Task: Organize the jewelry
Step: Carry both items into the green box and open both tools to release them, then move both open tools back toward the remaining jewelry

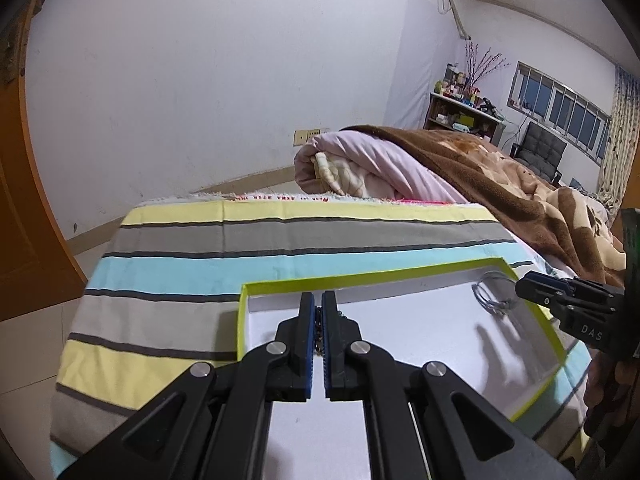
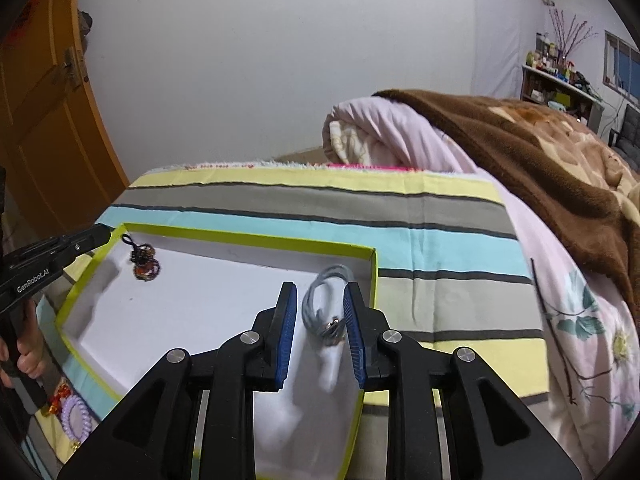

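A shallow white box with a lime-green rim [image 1: 554,332] [image 2: 374,276] lies on a striped cloth. My left gripper [image 1: 318,300] is shut on a dark beaded bracelet [image 2: 144,262], which dangles over the box's far left corner; the left gripper shows at the left in the right wrist view [image 2: 105,234]. A coiled grey cord bracelet [image 2: 326,308] [image 1: 490,294] lies in the box's far right corner. My right gripper [image 2: 320,300] is open with its fingers either side of that grey bracelet, just above it; it shows at the right in the left wrist view [image 1: 524,286].
A lilac coil bracelet [image 2: 74,416] and a red-gold trinket [image 2: 60,396] lie on the striped cloth [image 1: 200,272] left of the box. A rolled pink quilt [image 2: 400,136] and brown blanket [image 2: 540,152] lie behind and to the right. An orange door [image 2: 44,120] stands at left.
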The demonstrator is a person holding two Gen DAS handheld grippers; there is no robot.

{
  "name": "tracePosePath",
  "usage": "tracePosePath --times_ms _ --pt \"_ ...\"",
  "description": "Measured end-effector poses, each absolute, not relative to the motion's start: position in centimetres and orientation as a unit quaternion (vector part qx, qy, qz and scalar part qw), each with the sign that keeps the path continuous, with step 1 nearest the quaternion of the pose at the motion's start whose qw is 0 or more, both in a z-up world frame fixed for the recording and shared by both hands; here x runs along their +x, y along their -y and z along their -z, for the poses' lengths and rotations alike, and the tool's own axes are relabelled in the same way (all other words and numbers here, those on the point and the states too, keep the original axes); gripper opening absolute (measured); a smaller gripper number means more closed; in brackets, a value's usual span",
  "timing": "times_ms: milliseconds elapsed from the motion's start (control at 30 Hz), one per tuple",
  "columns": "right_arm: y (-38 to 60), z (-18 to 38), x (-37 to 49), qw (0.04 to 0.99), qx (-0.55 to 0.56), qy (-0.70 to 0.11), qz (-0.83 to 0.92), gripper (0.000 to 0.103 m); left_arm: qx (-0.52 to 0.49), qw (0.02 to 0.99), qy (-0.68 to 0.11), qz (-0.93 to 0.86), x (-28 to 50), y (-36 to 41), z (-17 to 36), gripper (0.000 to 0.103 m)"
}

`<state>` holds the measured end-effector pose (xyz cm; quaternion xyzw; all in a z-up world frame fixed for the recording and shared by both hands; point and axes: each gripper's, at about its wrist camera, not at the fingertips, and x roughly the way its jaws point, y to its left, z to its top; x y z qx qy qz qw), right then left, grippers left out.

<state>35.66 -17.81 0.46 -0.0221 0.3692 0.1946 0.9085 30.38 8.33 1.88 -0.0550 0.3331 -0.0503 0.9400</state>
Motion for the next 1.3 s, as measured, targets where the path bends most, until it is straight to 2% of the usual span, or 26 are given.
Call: tracePosePath --times_ms 233,300,367,700,1100,1300 --pt "18.6 -3.0 30.9 0.915 -0.011 -0.344 -0.209 0.025 -0.049 0.947 -0.314 0.049 25.6 -8.3 -4.1 0.005" --pt "18.8 -3.5 29.0 0.918 -0.009 -0.337 -0.211 0.025 -0.051 0.949 -0.308 0.048 24.0 -8.1 -4.6 0.015" --pt "19.2 -3.9 26.9 0.919 -0.006 -0.330 -0.215 0.025 -0.054 0.950 -0.302 0.047 22.3 -7.8 -5.0 0.030" --pt "20.5 -5.6 18.1 0.930 -0.012 -0.299 -0.214 0.025 -0.058 0.958 -0.278 0.036 14.6 -6.5 -6.0 0.032" --pt "21.7 -4.6 11.4 0.932 -0.004 -0.294 -0.210 0.025 -0.052 0.959 -0.276 0.022 7.7 -5.4 -5.1 0.033" --pt "22.0 -3.7 9.4 0.930 -0.006 -0.300 -0.211 0.025 -0.051 0.960 -0.275 0.007 5.8 -5.3 -4.4 0.039"
